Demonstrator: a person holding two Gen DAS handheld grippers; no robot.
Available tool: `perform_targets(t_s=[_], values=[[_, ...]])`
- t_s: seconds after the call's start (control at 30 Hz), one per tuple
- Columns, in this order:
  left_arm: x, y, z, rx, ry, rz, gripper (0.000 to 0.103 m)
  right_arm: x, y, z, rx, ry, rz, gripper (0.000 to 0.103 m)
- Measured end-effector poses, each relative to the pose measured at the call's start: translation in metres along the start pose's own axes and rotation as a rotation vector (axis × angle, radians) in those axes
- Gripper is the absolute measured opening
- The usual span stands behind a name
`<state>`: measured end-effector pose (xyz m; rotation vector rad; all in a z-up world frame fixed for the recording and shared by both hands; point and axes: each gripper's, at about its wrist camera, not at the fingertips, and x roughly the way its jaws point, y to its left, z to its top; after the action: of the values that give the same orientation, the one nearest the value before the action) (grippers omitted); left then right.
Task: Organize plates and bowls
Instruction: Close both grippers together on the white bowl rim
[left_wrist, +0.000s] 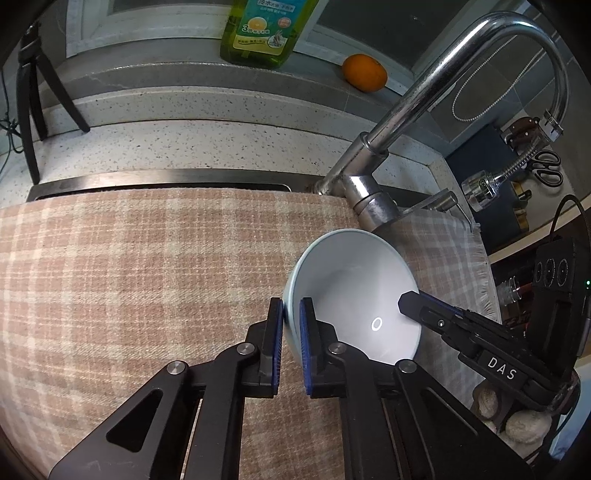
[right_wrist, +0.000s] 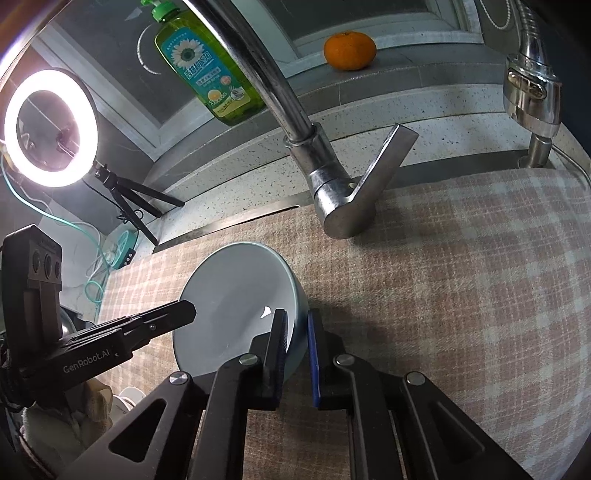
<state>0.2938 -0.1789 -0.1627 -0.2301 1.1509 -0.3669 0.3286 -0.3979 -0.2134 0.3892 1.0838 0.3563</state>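
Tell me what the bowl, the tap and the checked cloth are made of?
The bowl looks like glazed ceramic, maybe melamine: smooth, pale blue, mirroring the ring light. The tap is shiny metal, likely steel or chrome, with bright reflections and dull water spots. The checked cloth looks woven and fuzzy, with a frayed fringe.

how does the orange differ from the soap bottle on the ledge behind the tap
The orange is round, squat and solid orange; the soap bottle is tall, see-through yellow-green with a printed label. The bottle has a green pump top; the orange is bare. In the right wrist view the orange sits right of the tap, the bottle left of it. Both stand on the same grey ledge.
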Motion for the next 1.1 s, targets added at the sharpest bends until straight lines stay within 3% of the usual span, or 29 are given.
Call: perform_targets(t_s=[0.7, 1.1], values=[[-0.023, 0.001, 0.000, -0.025, -0.044, -0.015, 0.007, -0.011, 0.009, 0.003, 0.035, -0.014, 0.005, 0.008], [-0.064, 0.017, -0.010, -0.033, -0.105, -0.010, 0.007, -0.027, 0.051, 0.002, -0.010, -0.048, 0.019, 0.008]])
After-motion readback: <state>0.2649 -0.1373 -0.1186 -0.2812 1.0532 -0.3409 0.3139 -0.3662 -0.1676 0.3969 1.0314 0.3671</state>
